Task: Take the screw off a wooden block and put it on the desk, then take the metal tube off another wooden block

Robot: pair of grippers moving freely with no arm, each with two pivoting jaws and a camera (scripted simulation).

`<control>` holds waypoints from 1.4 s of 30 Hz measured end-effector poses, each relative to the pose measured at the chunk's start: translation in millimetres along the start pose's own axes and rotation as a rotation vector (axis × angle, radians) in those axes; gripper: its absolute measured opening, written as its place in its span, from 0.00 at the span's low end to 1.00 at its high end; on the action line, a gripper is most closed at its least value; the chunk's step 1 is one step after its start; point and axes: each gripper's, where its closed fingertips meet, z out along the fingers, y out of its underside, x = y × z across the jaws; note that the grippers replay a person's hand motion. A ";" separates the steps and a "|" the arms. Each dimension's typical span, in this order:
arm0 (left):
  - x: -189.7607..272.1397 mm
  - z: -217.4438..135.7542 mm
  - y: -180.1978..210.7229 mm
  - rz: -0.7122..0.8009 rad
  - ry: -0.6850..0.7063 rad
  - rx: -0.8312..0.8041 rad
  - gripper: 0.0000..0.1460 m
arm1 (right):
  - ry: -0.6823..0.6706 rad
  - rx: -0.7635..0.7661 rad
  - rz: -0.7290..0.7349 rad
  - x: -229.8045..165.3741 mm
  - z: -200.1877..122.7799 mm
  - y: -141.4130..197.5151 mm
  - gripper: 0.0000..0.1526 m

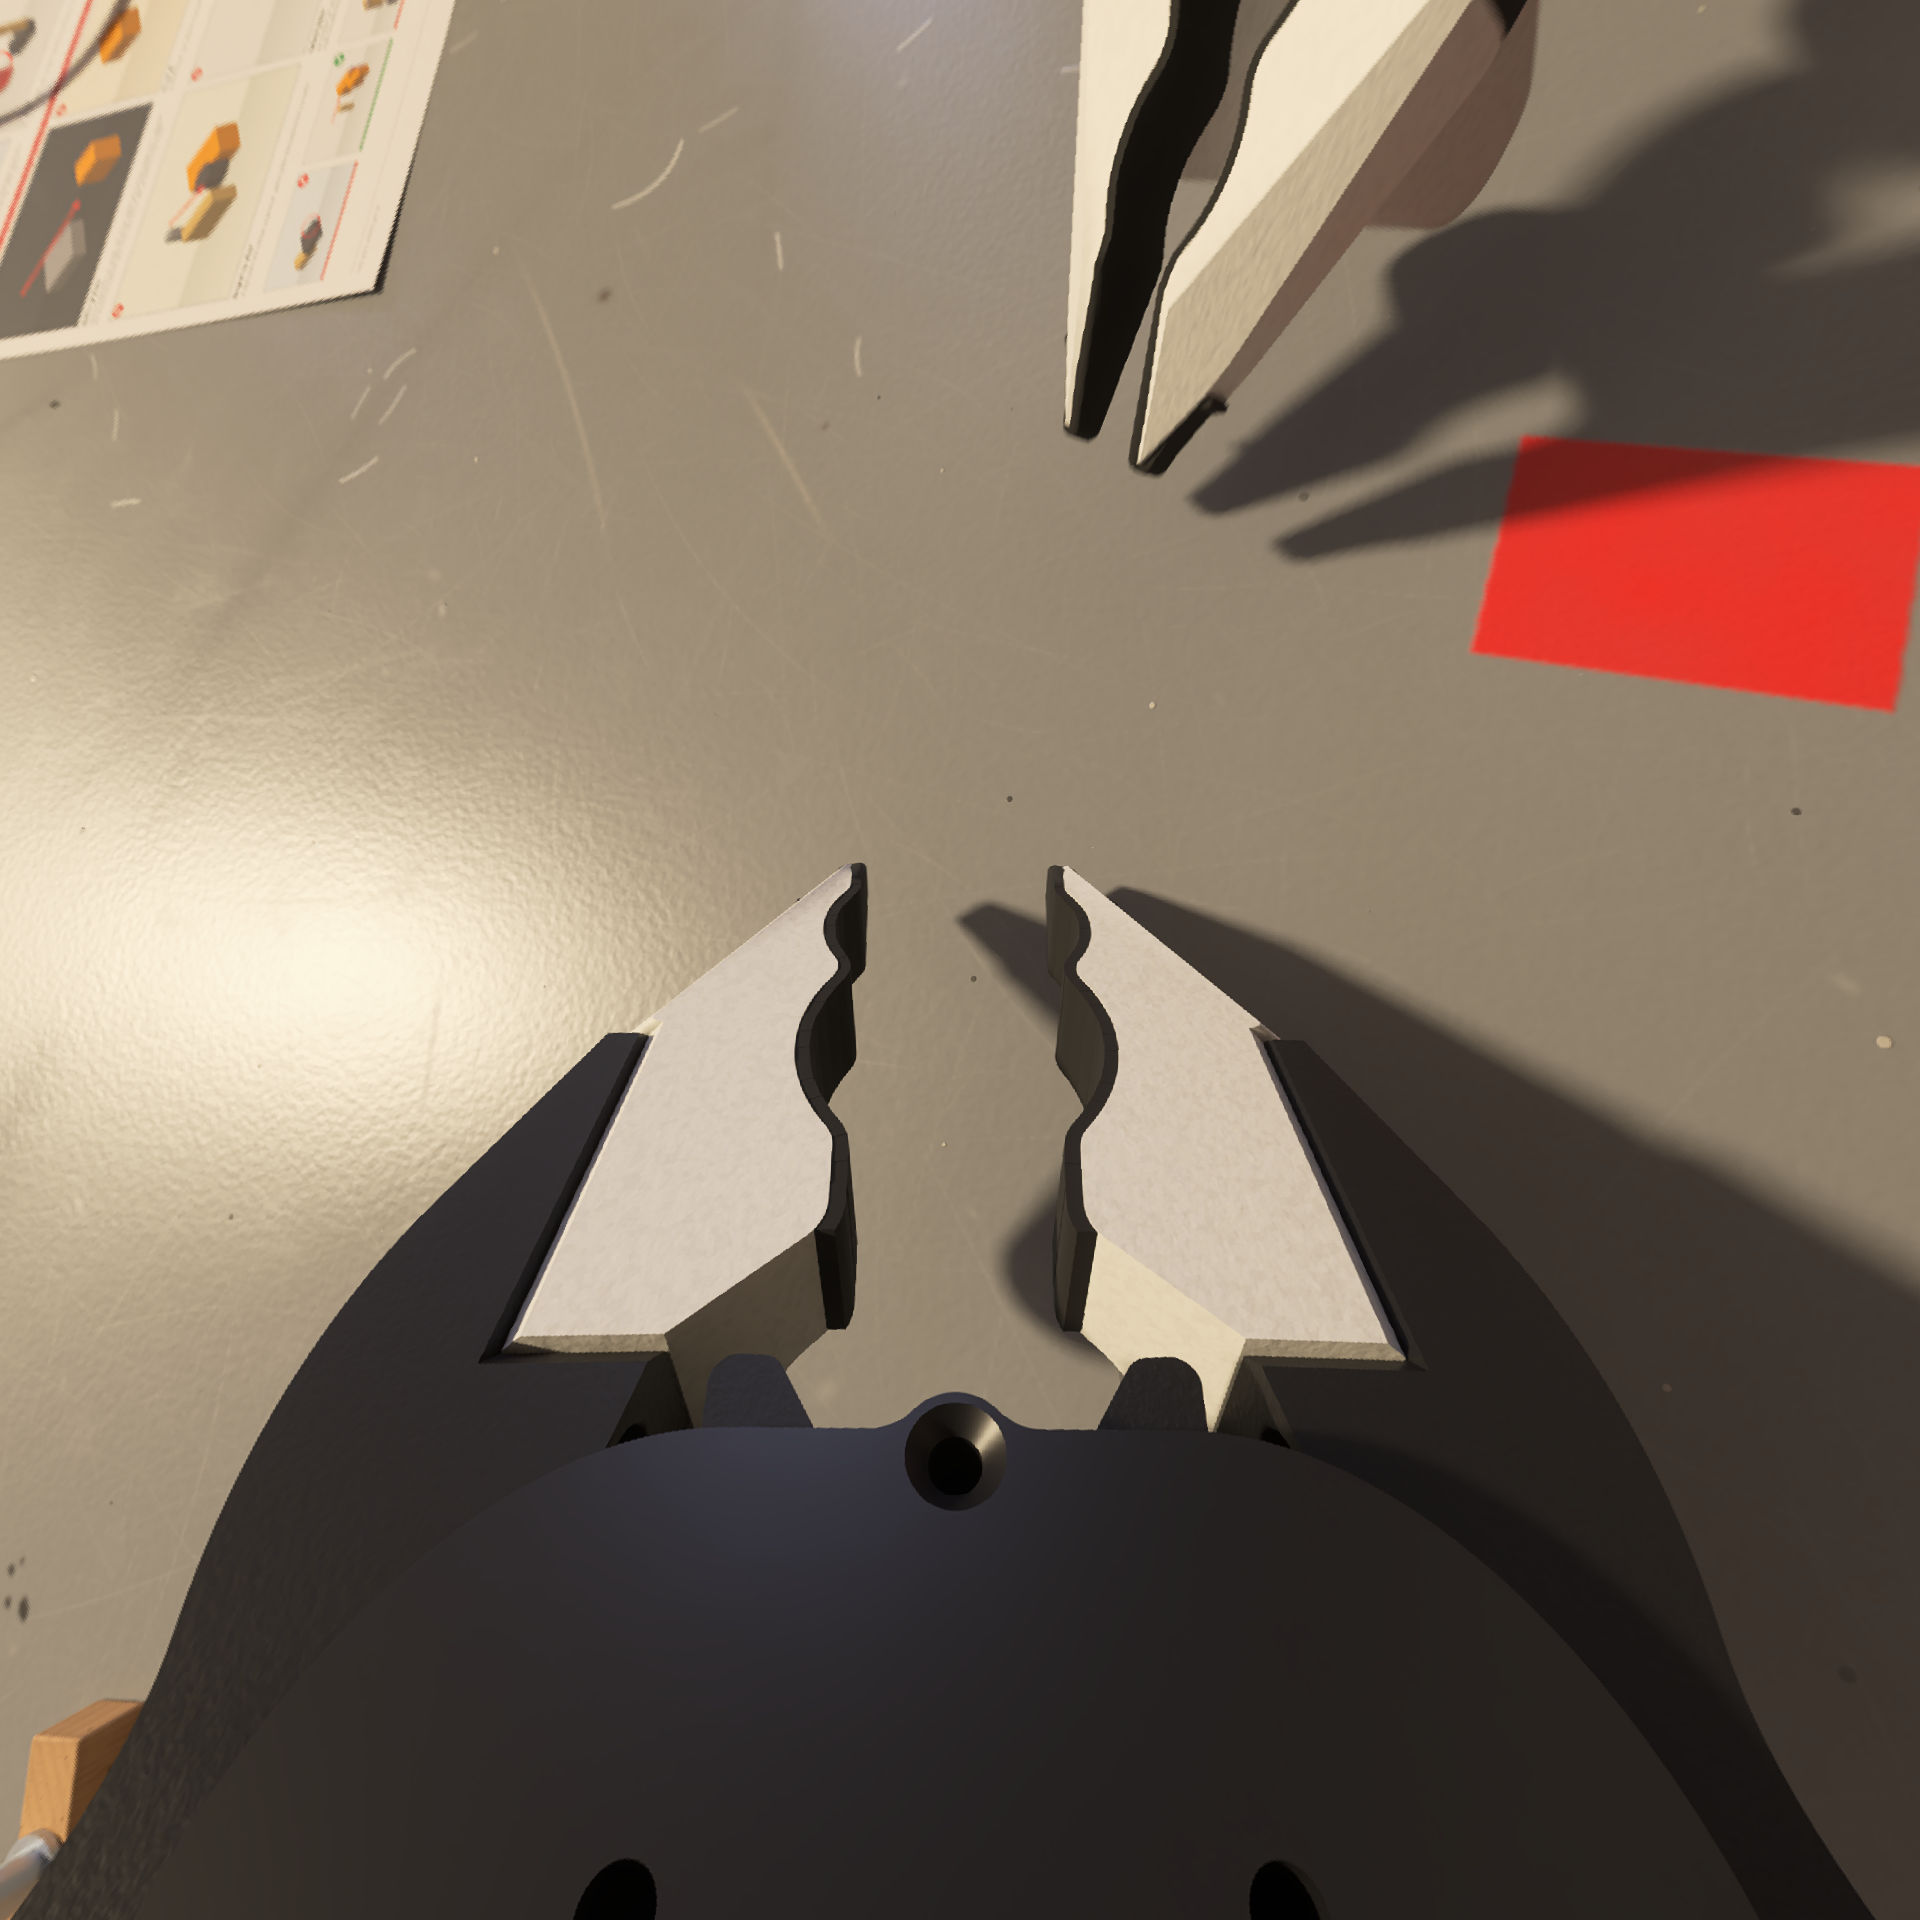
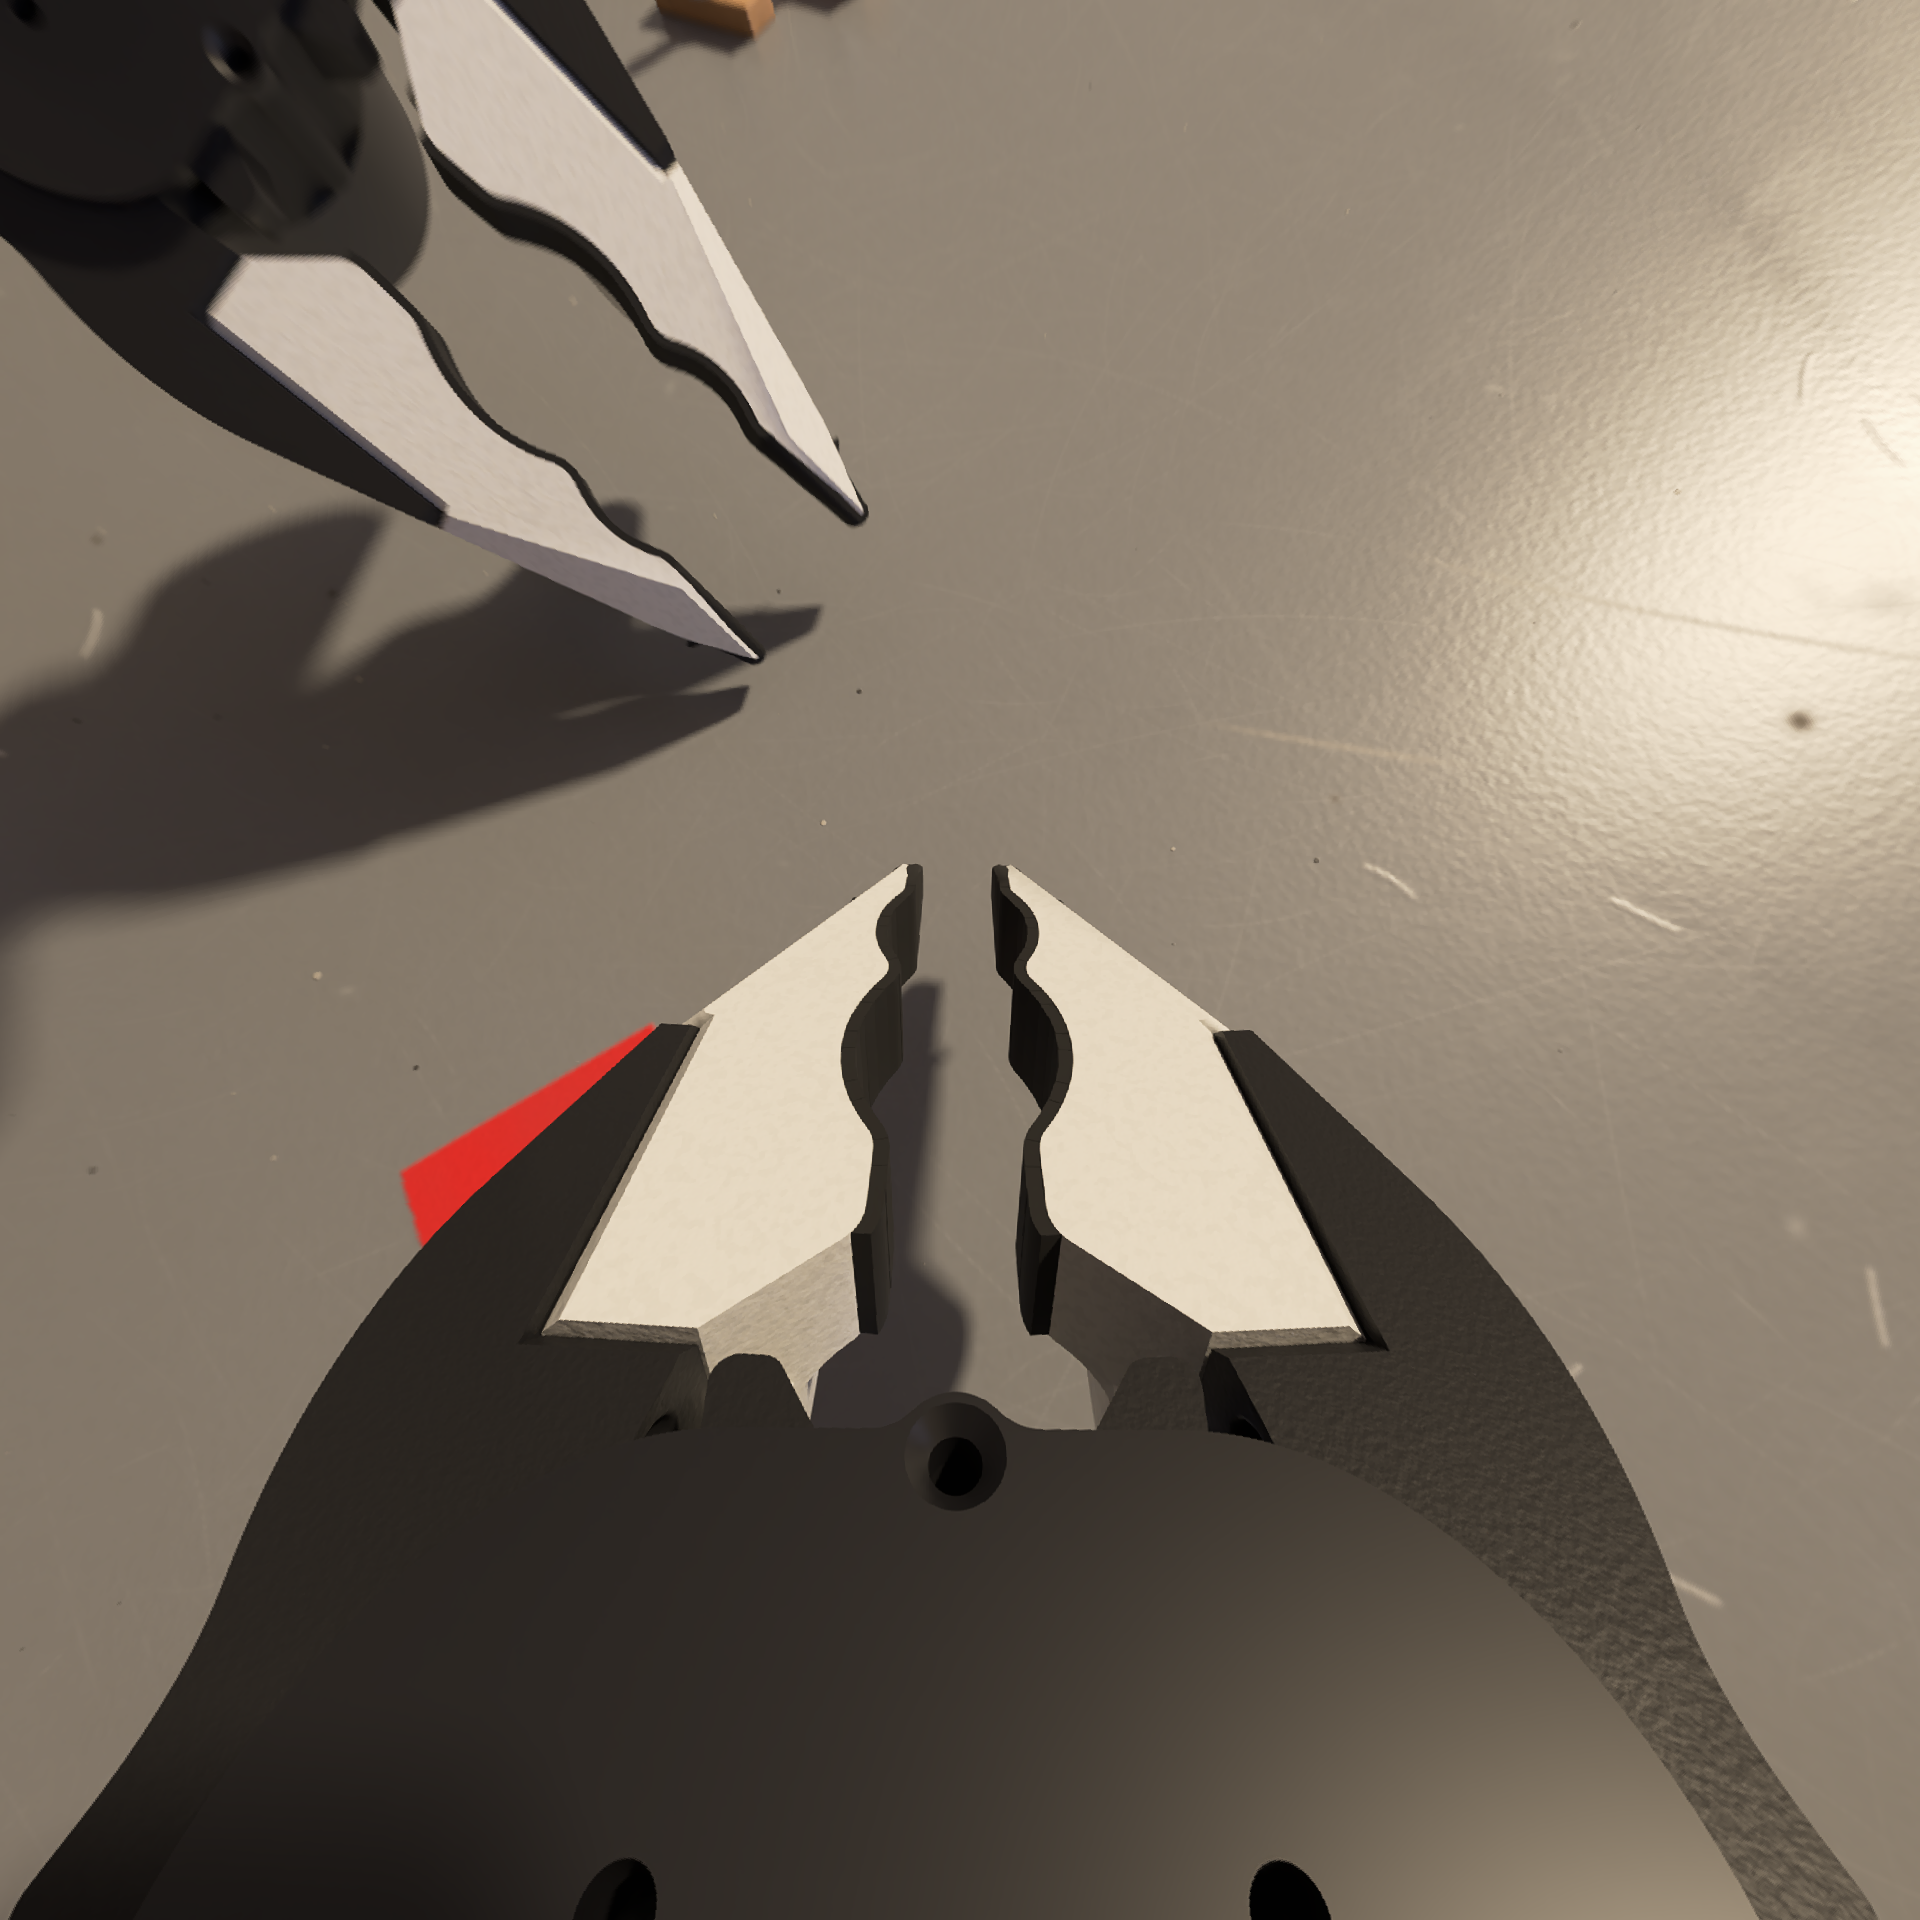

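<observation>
Pale wood shows only at the margins: your left wrist view catches a light wooden block (image 1: 73, 1766) at its lower left edge, with a bit of shiny metal part (image 1: 26, 1860) just below it, too cropped to say whether it is the screw or the tube. In your right wrist view a small tan wooden block (image 2: 717, 12) sits at the top edge, mostly cut off. Your left gripper (image 1: 956, 883) hangs over the scratched grey desk (image 1: 623, 675) with its fingers parted and nothing between them. Your right gripper (image 2: 954, 878) has a narrower gap, also empty. A flat red rectangular patch (image 1: 1704, 571) lies on the desk near the right gripper; a printed instruction sheet (image 1: 197, 156) lies farther off.
</observation>
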 end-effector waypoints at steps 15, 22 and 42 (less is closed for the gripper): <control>-6.7 -46.4 -7.1 -0.107 -0.037 0.167 0.28 | 0.086 -0.140 -0.062 5.0 20.8 1.7 0.10; -9.9 -62.2 5.5 -0.105 -0.061 0.143 0.30 | -0.053 -0.190 -0.271 -21.8 29.9 1.9 0.07; -148.4 -175.4 141.7 -0.226 -0.161 -0.417 0.31 | -0.115 0.233 -0.296 -32.4 -0.2 -34.6 0.13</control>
